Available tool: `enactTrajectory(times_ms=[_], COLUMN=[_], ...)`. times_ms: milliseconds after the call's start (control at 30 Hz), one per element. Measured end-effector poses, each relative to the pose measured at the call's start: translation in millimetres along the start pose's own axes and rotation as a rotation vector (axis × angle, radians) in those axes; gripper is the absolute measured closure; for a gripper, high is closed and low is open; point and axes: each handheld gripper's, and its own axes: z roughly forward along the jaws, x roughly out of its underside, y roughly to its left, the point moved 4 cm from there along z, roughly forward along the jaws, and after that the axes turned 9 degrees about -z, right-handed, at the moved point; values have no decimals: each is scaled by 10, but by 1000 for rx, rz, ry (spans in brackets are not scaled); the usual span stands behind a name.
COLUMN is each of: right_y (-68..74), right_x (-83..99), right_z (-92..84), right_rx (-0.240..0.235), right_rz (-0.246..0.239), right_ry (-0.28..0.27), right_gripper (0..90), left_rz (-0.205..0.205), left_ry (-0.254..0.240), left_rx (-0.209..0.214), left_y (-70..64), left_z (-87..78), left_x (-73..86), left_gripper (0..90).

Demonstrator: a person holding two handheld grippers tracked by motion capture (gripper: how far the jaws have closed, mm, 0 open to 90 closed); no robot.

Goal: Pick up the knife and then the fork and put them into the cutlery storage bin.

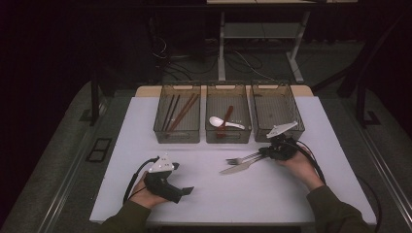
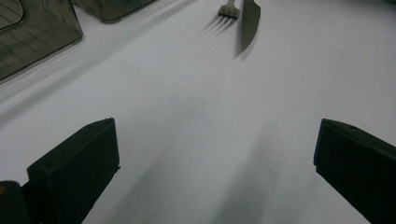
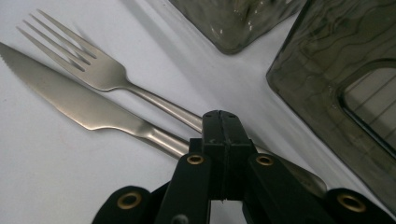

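We see the right gripper with its black jaws pressed together over the handles of a brushed-steel fork and a smooth, serrated steel knife; whether it grips either is hidden. Both lie on the matte white table, near the right smoky plastic bin. The left gripper gapes wide, empty.

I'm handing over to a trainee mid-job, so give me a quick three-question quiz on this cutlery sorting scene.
1. True or false: the left hand-held gripper is open, with nothing between its jaws.
2. Which bin holds the white spoon? A left bin B middle bin C right bin
3. Name the two pieces of cutlery lying on the table by the right hand-held gripper.

Key: 1 true; 2 B; 3 the fork and the knife.
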Motion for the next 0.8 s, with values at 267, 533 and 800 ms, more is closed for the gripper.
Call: enactTrajectory(times_ms=[267, 533, 800], right_y=[14, 48, -47], right_x=[18, 45, 98], right_z=[-28, -64, -60], right_rx=[-25, -62, -11], right_rz=[-24, -43, -35], right_ry=[19, 36, 59], right_gripper=[900, 900, 900], left_rz=[2, 2, 6], left_ry=[4, 3, 6], left_rx=[5, 6, 8], left_y=[-4, -8, -8], left_z=[1, -1, -1], left_x=[2, 2, 3], left_gripper=[0, 0, 0])
